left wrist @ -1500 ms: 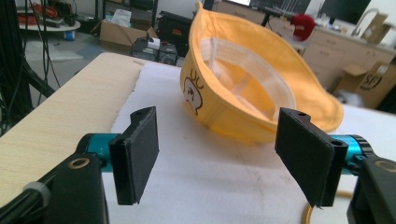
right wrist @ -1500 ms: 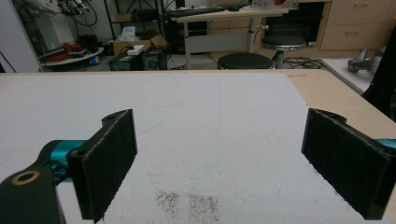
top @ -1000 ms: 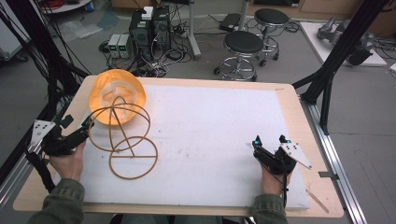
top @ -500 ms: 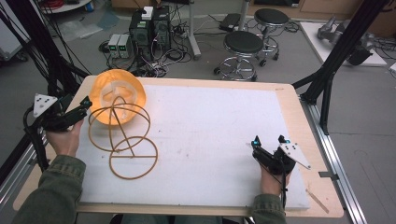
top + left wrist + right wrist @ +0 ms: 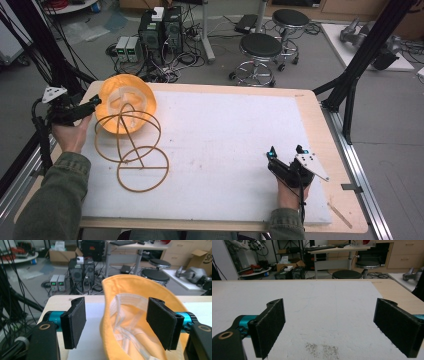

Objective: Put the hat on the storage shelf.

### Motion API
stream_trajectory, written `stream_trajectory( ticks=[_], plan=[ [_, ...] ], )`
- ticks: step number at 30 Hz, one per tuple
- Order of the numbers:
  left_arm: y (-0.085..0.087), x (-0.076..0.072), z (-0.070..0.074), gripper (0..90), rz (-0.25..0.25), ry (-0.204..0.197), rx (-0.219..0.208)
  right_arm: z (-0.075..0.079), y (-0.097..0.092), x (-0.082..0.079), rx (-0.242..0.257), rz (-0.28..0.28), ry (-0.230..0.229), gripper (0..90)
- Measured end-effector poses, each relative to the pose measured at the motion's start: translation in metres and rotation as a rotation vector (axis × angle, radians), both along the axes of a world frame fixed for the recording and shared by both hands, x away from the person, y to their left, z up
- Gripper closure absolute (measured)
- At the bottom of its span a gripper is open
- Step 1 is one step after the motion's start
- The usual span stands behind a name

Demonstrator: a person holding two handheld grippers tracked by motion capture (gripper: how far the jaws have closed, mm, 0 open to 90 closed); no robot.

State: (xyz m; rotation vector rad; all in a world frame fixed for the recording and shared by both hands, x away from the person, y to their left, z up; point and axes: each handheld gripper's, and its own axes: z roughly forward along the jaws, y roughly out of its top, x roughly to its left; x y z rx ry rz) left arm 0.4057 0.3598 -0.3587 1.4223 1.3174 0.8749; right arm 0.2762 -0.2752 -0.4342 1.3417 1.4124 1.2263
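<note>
Looking down from the high view, the orange hat (image 5: 126,102) sits on a wire stand (image 5: 131,150) at the table's (image 5: 320,130) far left, the left gripper (image 5: 92,102) just beside it. The right gripper (image 5: 285,152) rests near right on white foam (image 5: 225,145).

In the left gripper view, the jaws, which have just been closing a little, stand apart; the hat's brim (image 5: 105,322), cut off below, lies between them, unpressed.

In the right gripper view, the jaws gape over speckled foam (image 5: 322,350).

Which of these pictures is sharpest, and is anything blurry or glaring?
High view: soft and grainy, even light, faint shadows; the yellow hat glows brightest. Left gripper view: the hat's near brim is blurred, the black fingers fairly crisp. Right gripper view: sharpest, showing specks on the white mat; no harsh glare.
</note>
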Motion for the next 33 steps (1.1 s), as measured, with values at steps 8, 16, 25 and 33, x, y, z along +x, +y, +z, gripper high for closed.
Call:
stream_trajectory(
  ticks=[8,16,25,33],
  plan=[
    [0.007,0.033,-0.018,32.9,0.026,0.048,-0.045,0.000,-0.003,0.003,-0.002,-0.035,-0.021,9.3],
    [0.007,0.069,-0.017,36.5,0.002,0.134,-0.076,-0.002,-0.002,0.008,-0.025,-0.038,-0.008,9.3],
    [0.009,0.089,-0.019,85.5,-0.044,0.197,-0.099,-0.004,-0.002,0.010,-0.039,-0.029,0.013,9.3],
    [0.002,0.084,-0.014,86.8,-0.065,0.161,-0.064,-0.003,-0.002,0.008,-0.027,-0.027,0.016,9.3]
  ],
)
